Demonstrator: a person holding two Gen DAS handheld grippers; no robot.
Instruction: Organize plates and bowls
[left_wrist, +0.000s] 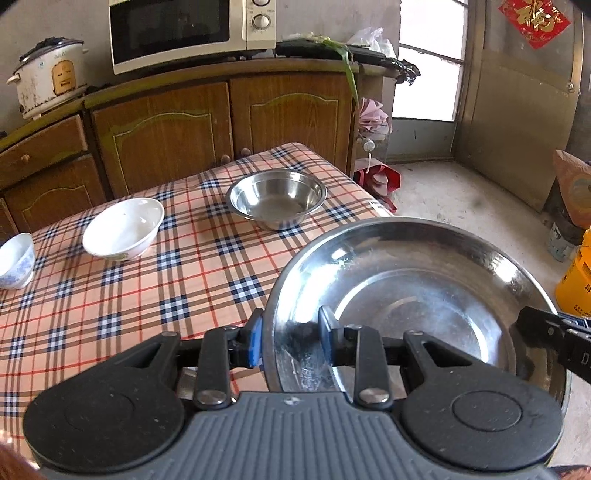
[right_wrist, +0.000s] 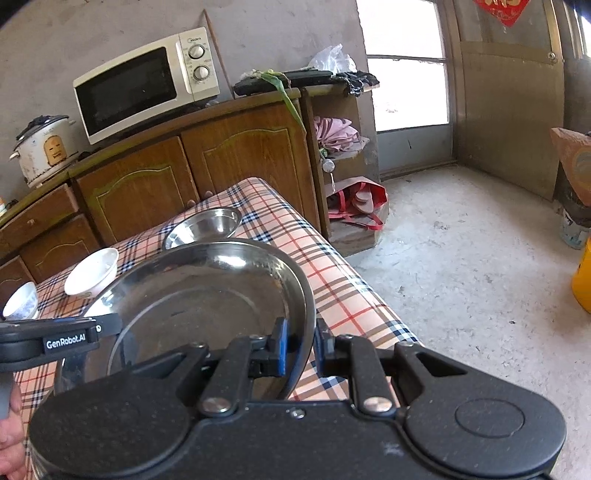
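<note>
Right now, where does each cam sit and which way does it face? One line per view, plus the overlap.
Left wrist: on the left gripper, looking down-forward over the checked table toward the cabinets; its fingers clamp the large steel plate at the left rim.
Right wrist: on the right gripper, same heading, clamping the plate's right rim; a hand shows at bottom left.
Shared: plate, steel bowl, white bowl, microwave.

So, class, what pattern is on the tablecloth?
The tablecloth is plaid: peach with navy, white and red lines, clearest in the left wrist view.

Small blue-patterned bowl (left_wrist: 14, 264) cut by the left edge — steel plate (left_wrist: 413, 295) partly hidden.
</note>
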